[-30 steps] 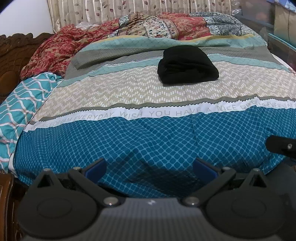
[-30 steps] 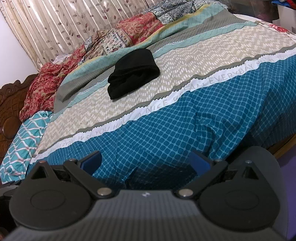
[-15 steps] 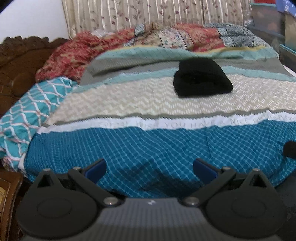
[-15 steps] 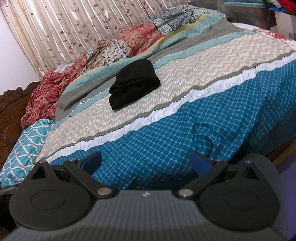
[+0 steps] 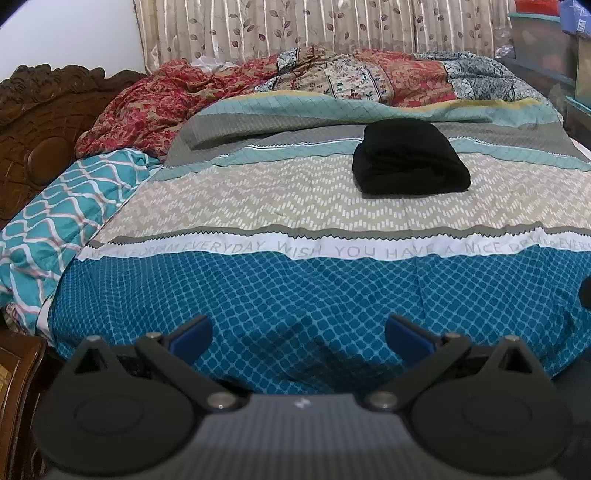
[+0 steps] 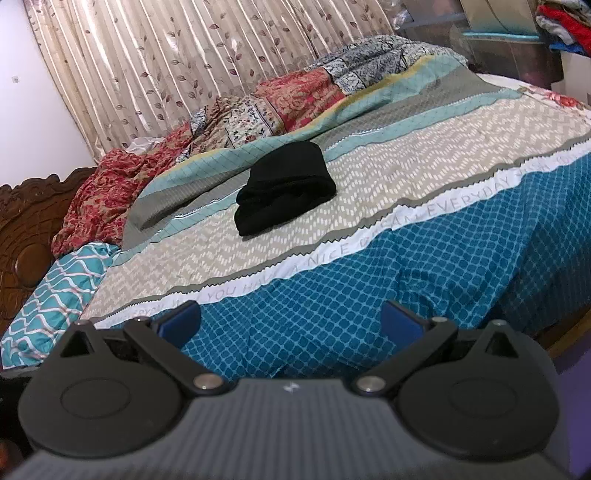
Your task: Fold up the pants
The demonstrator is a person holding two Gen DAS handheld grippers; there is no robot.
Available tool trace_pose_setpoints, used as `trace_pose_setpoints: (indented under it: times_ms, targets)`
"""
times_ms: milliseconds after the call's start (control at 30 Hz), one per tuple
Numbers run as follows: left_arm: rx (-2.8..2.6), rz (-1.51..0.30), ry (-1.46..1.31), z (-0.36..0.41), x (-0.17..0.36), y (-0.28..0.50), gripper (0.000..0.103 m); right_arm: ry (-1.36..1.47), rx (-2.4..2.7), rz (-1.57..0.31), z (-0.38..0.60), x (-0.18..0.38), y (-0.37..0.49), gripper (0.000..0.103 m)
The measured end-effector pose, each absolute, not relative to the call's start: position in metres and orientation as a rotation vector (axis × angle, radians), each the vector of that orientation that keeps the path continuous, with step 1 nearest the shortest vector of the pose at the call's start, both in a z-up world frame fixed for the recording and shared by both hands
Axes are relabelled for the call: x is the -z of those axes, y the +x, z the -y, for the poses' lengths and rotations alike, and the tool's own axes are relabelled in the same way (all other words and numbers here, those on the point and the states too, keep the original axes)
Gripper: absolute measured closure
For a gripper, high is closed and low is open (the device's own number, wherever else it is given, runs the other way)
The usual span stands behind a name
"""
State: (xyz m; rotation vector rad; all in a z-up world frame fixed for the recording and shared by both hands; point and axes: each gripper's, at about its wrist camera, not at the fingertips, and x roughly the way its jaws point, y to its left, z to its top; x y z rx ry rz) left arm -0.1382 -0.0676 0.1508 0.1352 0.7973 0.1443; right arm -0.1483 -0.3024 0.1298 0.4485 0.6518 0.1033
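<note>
The black pants [image 5: 408,162] lie folded in a compact bundle on the beige zigzag band of the bed cover [image 5: 258,199], far from both grippers. They also show in the right wrist view [image 6: 284,188]. My left gripper [image 5: 298,334] is open and empty, held back over the blue front edge of the bed. My right gripper [image 6: 290,319] is open and empty too, held back at the bed's front edge to the right.
A crumpled red floral quilt [image 5: 155,107] and patchwork bedding lie along the far side below a curtain [image 5: 295,26]. A teal patterned pillow [image 5: 55,221] and carved wooden headboard [image 5: 33,125] are at left. Storage boxes [image 6: 517,48] stand at right.
Both grippers have pulled back and lifted from the bed, so the pants look farther away. The left view has turned left. The pants have not moved.
</note>
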Motion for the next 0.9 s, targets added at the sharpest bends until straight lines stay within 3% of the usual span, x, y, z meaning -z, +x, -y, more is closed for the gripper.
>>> trace_pose_setpoints:
  times_ms: [900]
  targets:
    - [-0.146, -0.892, 0.101, 0.057, -0.138, -0.133, 0.000, 0.430, -0.069, -0.739, 0.300, -0.123, -0.145, 0.000]
